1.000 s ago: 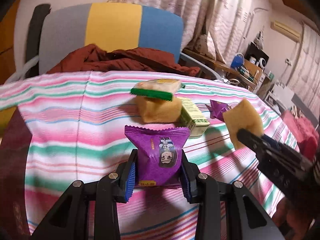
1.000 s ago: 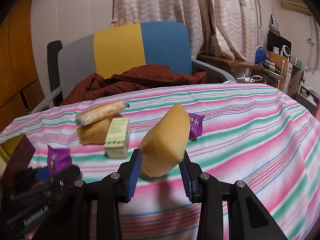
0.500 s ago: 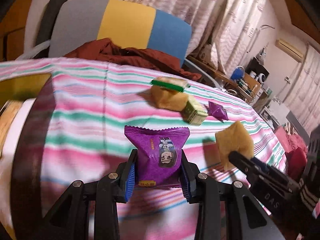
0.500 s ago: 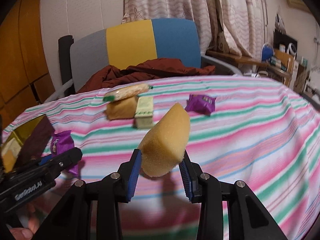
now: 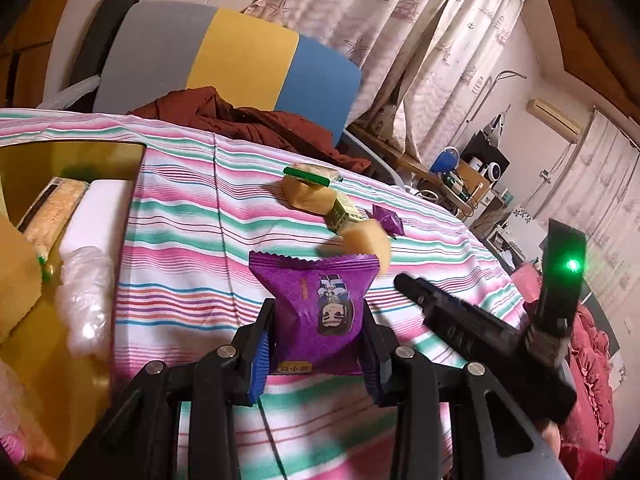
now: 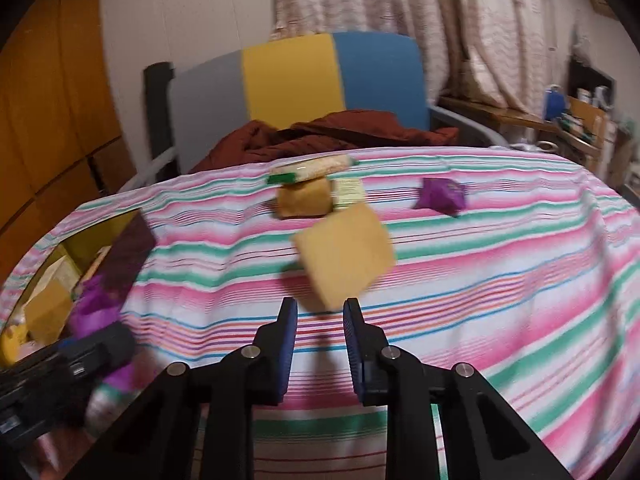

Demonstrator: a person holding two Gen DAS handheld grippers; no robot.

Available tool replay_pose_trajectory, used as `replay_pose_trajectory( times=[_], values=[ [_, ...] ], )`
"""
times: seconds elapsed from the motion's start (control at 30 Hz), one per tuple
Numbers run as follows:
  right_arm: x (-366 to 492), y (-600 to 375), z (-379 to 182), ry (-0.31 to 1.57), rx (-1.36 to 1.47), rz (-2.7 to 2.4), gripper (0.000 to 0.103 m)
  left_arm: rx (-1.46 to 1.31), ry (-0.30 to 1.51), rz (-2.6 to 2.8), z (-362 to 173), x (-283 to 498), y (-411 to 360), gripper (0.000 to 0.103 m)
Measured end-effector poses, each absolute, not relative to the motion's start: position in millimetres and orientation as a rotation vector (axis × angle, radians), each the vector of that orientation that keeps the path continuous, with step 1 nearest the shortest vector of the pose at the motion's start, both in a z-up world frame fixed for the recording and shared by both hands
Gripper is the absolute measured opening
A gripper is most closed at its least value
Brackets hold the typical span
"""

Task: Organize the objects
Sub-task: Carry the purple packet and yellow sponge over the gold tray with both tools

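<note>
Both grippers have swung toward the left side of the bed since a second ago — the yellow box [image 5: 70,152] of sorted items, barely in view before, now fills the left edge of the left wrist view.

Striped bedspread [image 5: 192,240]: unchanged. The far cluster — a green-edged cracker pack [image 5: 310,174] lying on a sponge [image 5: 306,198], with a small green carton [image 5: 344,214] just beside them and a second purple packet [image 5: 387,220] to their right — sits where it was.

Right gripper [image 6: 320,316]: biggest change. Half a second ago its pads pinched the yellow sponge [image 6: 344,256]; now the sponge is clear of the fingertips, tumbled to show a flat face, blurred, over the bedspread well short of the box. The jaws have snapped together with nothing between them. Judgement: the sponge slipped out or was let go early — either way it has not been delivered, and it probably needs a re-grasp.

Left gripper [image 5: 316,344]: no change in grip, clenched on the purple snack packet [image 5: 320,308], held upright between the blue pads, near the box's right edge but not yet over it.

Box contents, as far as visible: a cracker pack, a white block, clear plastic wrap.
</note>
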State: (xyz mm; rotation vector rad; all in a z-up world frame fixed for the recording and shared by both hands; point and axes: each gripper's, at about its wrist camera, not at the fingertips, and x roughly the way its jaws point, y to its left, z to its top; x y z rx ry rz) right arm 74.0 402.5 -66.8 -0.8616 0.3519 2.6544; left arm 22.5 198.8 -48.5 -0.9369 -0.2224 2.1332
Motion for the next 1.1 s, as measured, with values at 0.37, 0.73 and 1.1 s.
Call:
replay_pose_trajectory(
  times=[0.37, 0.73, 1.1],
  values=[
    [9, 423, -63, 0.249, -0.956, 2.678, 0.086, -0.955, -0.196, 2.114, -52, 29, 206, 0.037],
    [-9, 427, -82, 0.247, -1.007, 2.666, 0.063, -0.973, -0.205, 2.094, -53, 37, 201, 0.037],
    [46, 378, -52, 0.477, -0.861, 2.818, 0.062, -0.895, -0.27, 2.159, -19, 43, 147, 0.037]
  ],
)
